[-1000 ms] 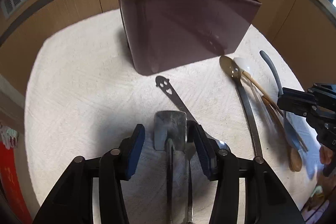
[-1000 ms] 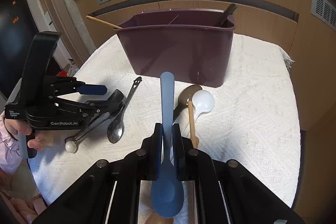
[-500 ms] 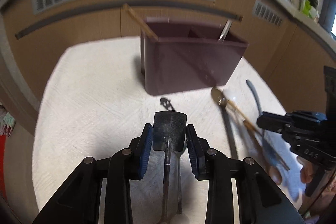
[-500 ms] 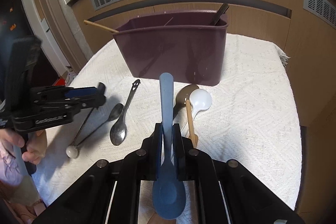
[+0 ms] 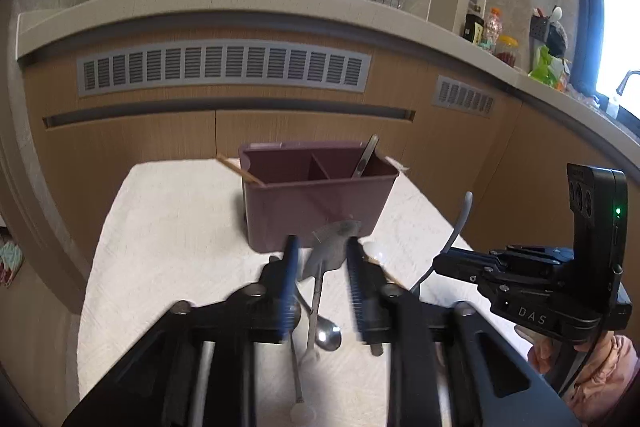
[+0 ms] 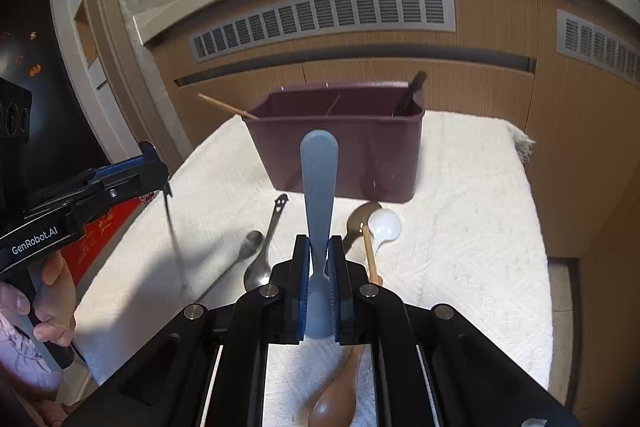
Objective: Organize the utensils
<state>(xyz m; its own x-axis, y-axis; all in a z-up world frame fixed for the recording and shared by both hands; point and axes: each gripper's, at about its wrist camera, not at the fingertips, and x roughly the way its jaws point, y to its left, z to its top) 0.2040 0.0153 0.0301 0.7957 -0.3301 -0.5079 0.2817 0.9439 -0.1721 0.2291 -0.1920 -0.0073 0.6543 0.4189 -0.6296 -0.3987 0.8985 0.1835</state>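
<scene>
My left gripper (image 5: 322,243) hangs above the table. A metal utensil (image 5: 330,251) with a flat, wide handle end sits tilted between its blue pads. The jaws are closing on it, and in the right wrist view its thin stem (image 6: 174,235) dangles below the left gripper (image 6: 154,163). My right gripper (image 6: 319,267) is shut on a blue-grey spoon (image 6: 318,179), handle pointing at the maroon divided bin (image 6: 360,155). The bin (image 5: 280,219) holds a wooden stick (image 5: 240,171) on the left and a metal handle (image 5: 366,155) on the right.
On the white-towelled table (image 6: 460,227) lie a smiley-handled metal spoon (image 6: 266,255), another metal spoon (image 6: 252,241), a white spoon (image 6: 384,223), a brown spoon (image 6: 360,215) and a wooden spoon (image 6: 340,395). Wooden cabinets (image 6: 460,99) stand close behind. A person's hand (image 6: 48,299) holds the left gripper.
The left gripper rose from the table and tipped upward with the metal utensil, its jaws narrowing around the now-tilted handle. The right gripper lifted slightly with the blue-grey spoon.
</scene>
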